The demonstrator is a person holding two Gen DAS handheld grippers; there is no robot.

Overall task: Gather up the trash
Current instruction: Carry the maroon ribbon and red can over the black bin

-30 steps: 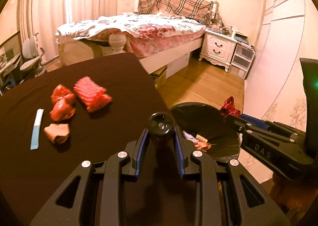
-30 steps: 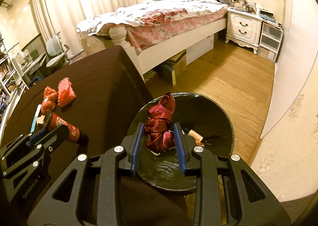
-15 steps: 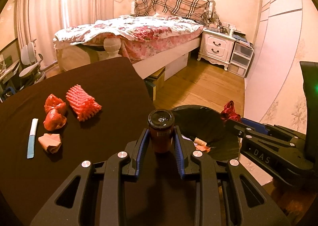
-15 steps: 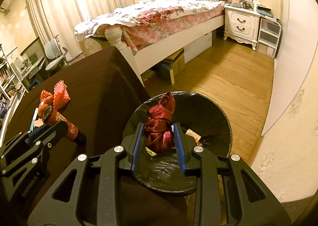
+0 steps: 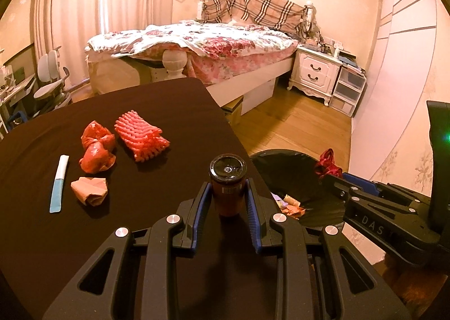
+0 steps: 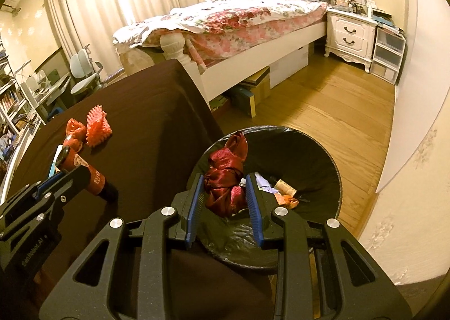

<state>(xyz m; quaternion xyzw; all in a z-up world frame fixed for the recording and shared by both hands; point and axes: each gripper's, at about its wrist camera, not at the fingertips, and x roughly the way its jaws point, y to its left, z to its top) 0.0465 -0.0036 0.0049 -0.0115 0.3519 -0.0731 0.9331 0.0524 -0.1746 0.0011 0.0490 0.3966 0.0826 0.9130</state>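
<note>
Step in hand: disposal, two items at once. Right gripper (image 6: 225, 193) is clamped on a crumpled dark-red satin ribbon bundle (image 6: 226, 182) and holds it directly over the open mouth of the black-lined trash bin (image 6: 323, 157), which stands on the wood floor just beside the table edge; scraps of paper and wrappers already lie at the bin's bottom. Left gripper (image 5: 227, 193) is closed on a small reddish-brown bottle w/ black cap (image 5: 227, 185), cap pointing away from the camera; in the right wrist view the bottle is tilted and sits above the dark tablecloth (image 5: 157, 112), not yet over the bin. Judgement: ribbon is at the drop point; next move calls for parting the right jaws so the bundle falls clear. Satin may snag on the ribbed pads, so a slight shake could be needed. The left then needs to carry the bottle rightward past the table edge before letting go, w/o colliding w/ the right tool, which sits close by. Remaining on the table, well apart from the bin: red foam fruit net (image 5: 142, 135), two red crumpled wrappers (image 5: 97, 147) touching each other, a tan crumpled paper wad (image 5: 90, 190), and a white-and-blue flat stick-shaped packet (image 5: 59, 183). Est. task roughly at midpoint; four pcs plus the two in hand still outstanding.
</note>
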